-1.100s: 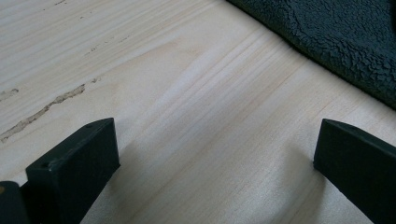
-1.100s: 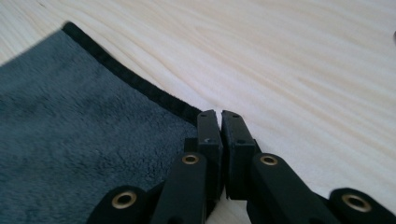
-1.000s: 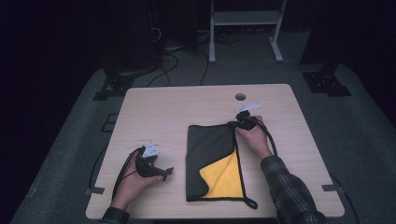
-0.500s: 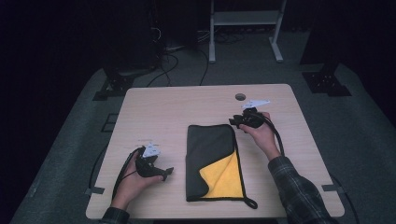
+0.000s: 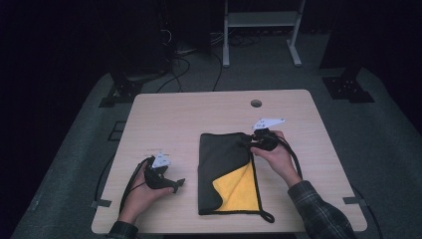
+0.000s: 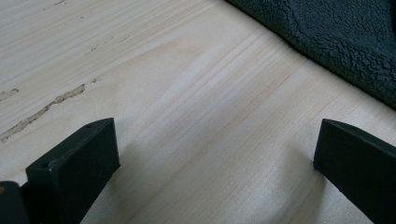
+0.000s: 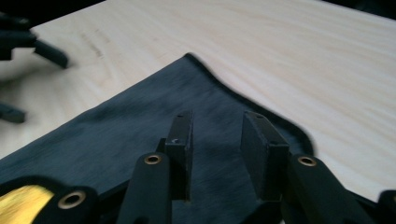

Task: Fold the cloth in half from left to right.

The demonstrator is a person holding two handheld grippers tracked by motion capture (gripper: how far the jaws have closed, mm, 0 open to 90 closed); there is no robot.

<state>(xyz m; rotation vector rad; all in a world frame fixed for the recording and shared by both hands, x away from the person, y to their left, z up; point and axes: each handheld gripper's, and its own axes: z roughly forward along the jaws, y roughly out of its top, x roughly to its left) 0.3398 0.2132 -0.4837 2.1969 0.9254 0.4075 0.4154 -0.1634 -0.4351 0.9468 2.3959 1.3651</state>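
The dark cloth (image 5: 225,159) lies on my wooden counter (image 5: 189,119), a little right of the middle, with its long axis running from the near edge toward the far edge. Its near right corner is turned back, so a triangle of the yellow underside (image 5: 240,191) faces up, and a thin dark loop (image 5: 266,217) trails off the near right corner toward me.

My right gripper (image 5: 247,143) sits at the cloth's far right corner, pointing left across the fabric. In the right gripper view its jaws stand a small way apart with dark cloth (image 7: 140,121) showing between and beyond them; they hover low over the fabric and clasp nothing that I can see. That view also shows the cloth's far corner as a rounded tip against pale wood, a sliver of yellow at the lower left, and my left gripper (image 7: 28,65), blurred, at the far left.

My left gripper (image 5: 176,185) rests on the counter left of the cloth, well apart from my right one, pointing right toward the cloth's long edge. The left gripper view shows its jaws spread wide over bare wood grain, gripping nothing, with the cloth's nubbly dark pile (image 6: 336,42) at the upper right, a texture the high view cannot resolve.

I can read no writing or labels anywhere.
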